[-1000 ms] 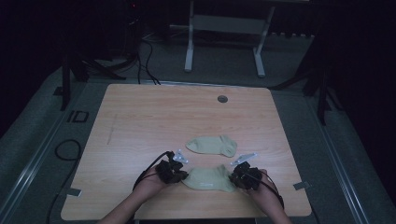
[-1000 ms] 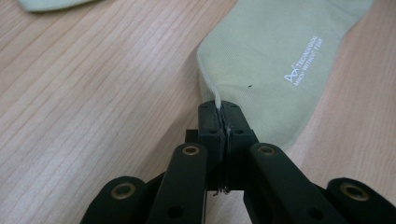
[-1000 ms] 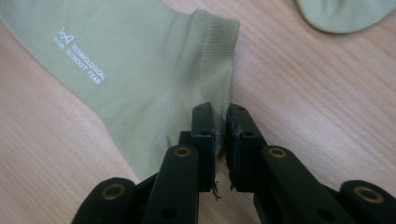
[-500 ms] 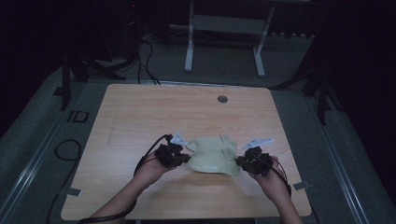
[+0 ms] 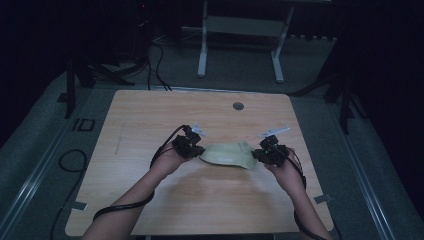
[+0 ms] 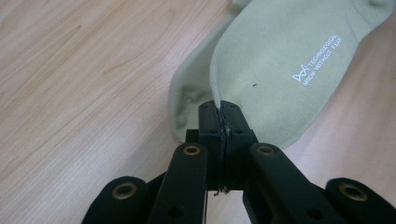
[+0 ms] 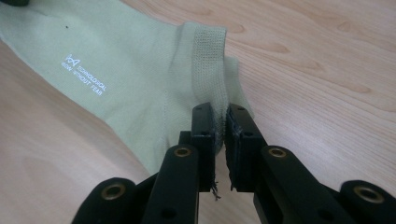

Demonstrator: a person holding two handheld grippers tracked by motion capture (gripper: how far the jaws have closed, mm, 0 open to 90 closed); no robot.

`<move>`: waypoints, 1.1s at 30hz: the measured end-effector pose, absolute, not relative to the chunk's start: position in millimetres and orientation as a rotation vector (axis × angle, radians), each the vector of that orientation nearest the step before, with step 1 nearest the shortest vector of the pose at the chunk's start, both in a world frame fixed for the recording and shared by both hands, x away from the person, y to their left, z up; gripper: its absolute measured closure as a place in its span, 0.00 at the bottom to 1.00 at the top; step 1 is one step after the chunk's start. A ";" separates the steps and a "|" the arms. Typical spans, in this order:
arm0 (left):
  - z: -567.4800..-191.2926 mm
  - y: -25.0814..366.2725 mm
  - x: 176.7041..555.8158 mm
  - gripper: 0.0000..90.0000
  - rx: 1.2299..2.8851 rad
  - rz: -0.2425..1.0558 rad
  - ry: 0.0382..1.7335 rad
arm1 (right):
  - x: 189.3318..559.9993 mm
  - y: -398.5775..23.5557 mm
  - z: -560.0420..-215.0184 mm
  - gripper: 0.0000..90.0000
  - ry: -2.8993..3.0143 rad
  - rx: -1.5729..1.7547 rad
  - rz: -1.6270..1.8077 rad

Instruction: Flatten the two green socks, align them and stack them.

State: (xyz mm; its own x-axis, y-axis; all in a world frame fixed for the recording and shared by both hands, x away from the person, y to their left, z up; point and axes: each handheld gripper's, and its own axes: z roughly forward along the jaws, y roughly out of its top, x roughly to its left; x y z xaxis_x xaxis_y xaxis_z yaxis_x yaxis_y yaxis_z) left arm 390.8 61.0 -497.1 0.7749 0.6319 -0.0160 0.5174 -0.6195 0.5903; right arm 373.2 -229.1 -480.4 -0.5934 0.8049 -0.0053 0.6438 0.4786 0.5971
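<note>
Left gripper [image 5: 196,148] clamped tight on the toe of a pale green sock [image 5: 229,153]; right gripper [image 5: 260,152] pinching its cuff; stretched between them, nine to three o'clock, above the wooden table [image 5: 150,115].

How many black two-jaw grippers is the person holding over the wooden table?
2: the left gripper clamps one end of the pale green fabric sock, the right gripper the other. None seems hidden.
</note>
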 end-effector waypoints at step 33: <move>-544.4 60.0 417.1 0.80 2.365 0.142 0.951 | 423.0 -225.5 -538.1 0.70 2.495 1.347 0.675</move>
State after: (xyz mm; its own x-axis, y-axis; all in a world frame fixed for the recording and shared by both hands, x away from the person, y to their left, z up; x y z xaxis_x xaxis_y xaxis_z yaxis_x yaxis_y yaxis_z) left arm 417.1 60.0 -544.4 0.7404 0.6627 -0.1128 0.6010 -0.5775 0.5525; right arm 423.0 -225.5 -538.1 -0.5525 0.8333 0.0188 0.7290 0.4722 0.4956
